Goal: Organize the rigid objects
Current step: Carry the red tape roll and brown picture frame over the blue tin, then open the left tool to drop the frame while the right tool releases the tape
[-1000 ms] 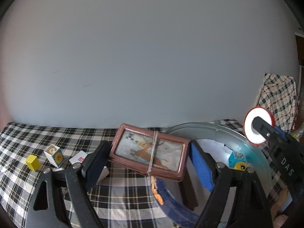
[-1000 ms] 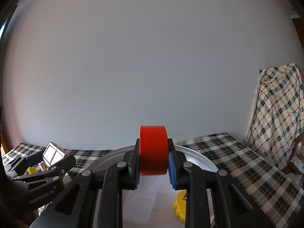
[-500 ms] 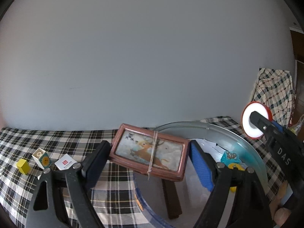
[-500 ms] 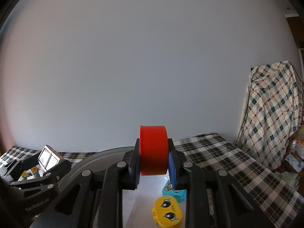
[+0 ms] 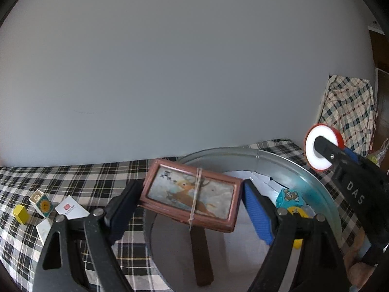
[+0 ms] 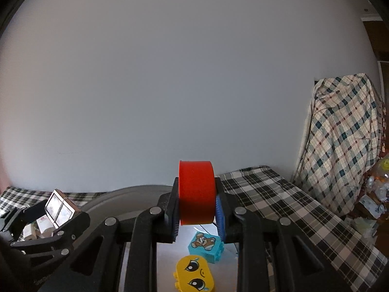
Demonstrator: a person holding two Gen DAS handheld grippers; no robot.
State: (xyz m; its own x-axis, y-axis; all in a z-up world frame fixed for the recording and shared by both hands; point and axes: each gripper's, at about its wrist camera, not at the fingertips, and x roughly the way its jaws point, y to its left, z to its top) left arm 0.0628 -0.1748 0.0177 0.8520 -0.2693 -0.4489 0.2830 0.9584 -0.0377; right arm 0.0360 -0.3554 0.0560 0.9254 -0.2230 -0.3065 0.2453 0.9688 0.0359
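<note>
My left gripper (image 5: 189, 202) is shut on a brown picture frame (image 5: 190, 200) with a deer picture, held above the near rim of a round metal tub (image 5: 313, 180). My right gripper (image 6: 197, 206) is shut on a red tape roll (image 6: 196, 192), held above the same tub (image 6: 126, 192). The tape roll also shows in the left wrist view (image 5: 322, 146) at the right. In the tub lie a teal bear block (image 6: 206, 243) and a yellow face block (image 6: 194, 275). The framed picture and left gripper show at the lower left of the right wrist view (image 6: 59, 209).
On the checked tablecloth (image 5: 60, 177) left of the tub lie a yellow cube (image 5: 21, 214), a sun-print block (image 5: 42, 203) and white cards (image 5: 71, 210). A checked cloth drapes over something at the far right (image 6: 340, 146). A plain wall stands behind.
Both grippers have moved further over the tub with their loads. The tub's inside and the blocks in it have come into view.
</note>
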